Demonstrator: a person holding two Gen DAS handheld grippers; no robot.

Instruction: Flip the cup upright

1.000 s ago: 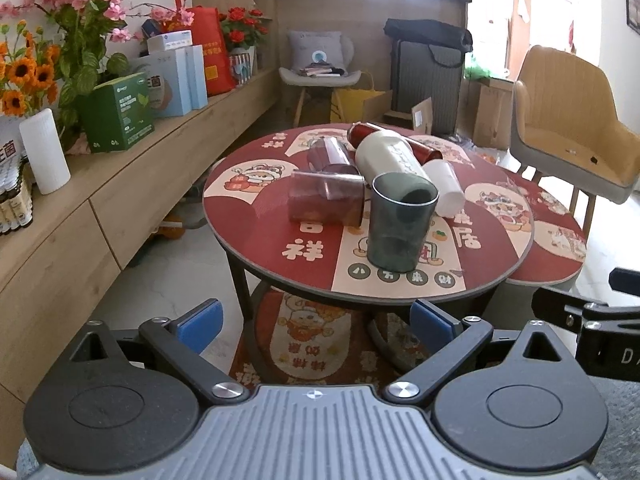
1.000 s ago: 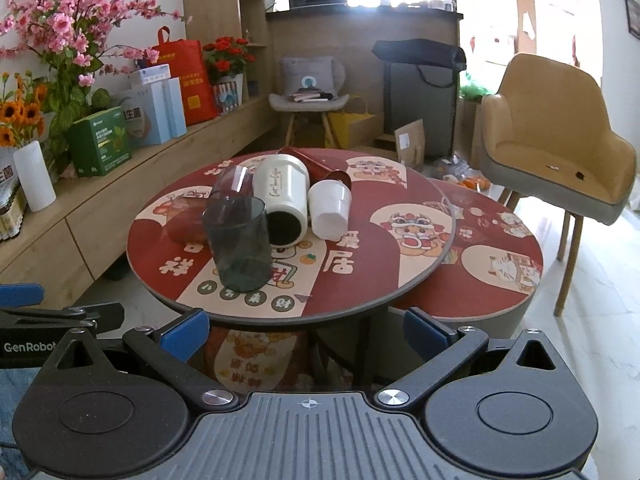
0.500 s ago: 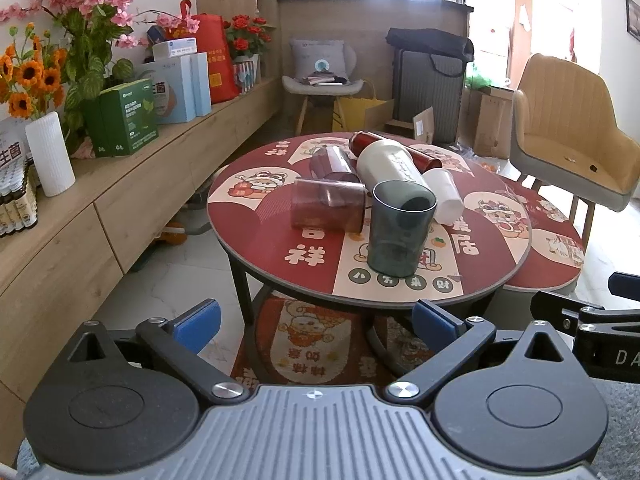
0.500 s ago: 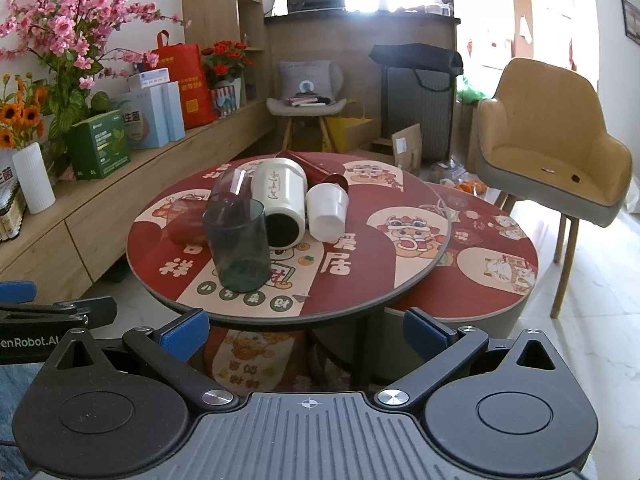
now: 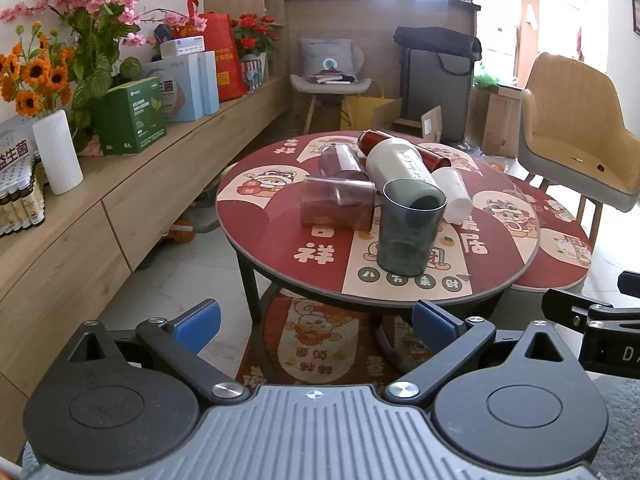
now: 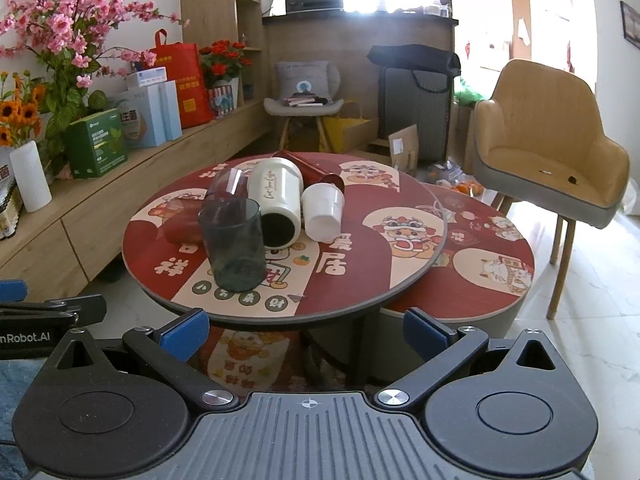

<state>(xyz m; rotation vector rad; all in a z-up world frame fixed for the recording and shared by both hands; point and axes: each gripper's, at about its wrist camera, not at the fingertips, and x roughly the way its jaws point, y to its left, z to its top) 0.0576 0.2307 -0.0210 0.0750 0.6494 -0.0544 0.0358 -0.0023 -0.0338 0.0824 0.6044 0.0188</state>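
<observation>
A dark green see-through cup (image 5: 408, 232) (image 6: 234, 244) stands upright near the front of the round red table (image 5: 280, 224) (image 6: 360, 264). Behind it several cups lie on their sides: a cream tumbler (image 5: 400, 168) (image 6: 278, 200), a small white cup (image 5: 454, 194) (image 6: 323, 210), a brown see-through cup (image 5: 338, 208) (image 6: 180, 224), a purple see-through cup (image 5: 342, 162) (image 6: 228, 182) and a dark red cup (image 5: 404, 148) (image 6: 316, 172). My left gripper (image 5: 316, 320) and right gripper (image 6: 306, 330) are both open and empty, held back from the table's front edge.
A long wooden sideboard (image 5: 100, 208) with flowers, a white vase and boxes runs along the left. A lower round table (image 5: 560, 244) (image 6: 480, 248) is tucked at the right. A yellow armchair (image 6: 548, 148) stands at the right, a grey chair (image 5: 330, 80) behind.
Both grippers have drawn back a little from the table, so the cups look slightly smaller. Nothing on the table has moved.
</observation>
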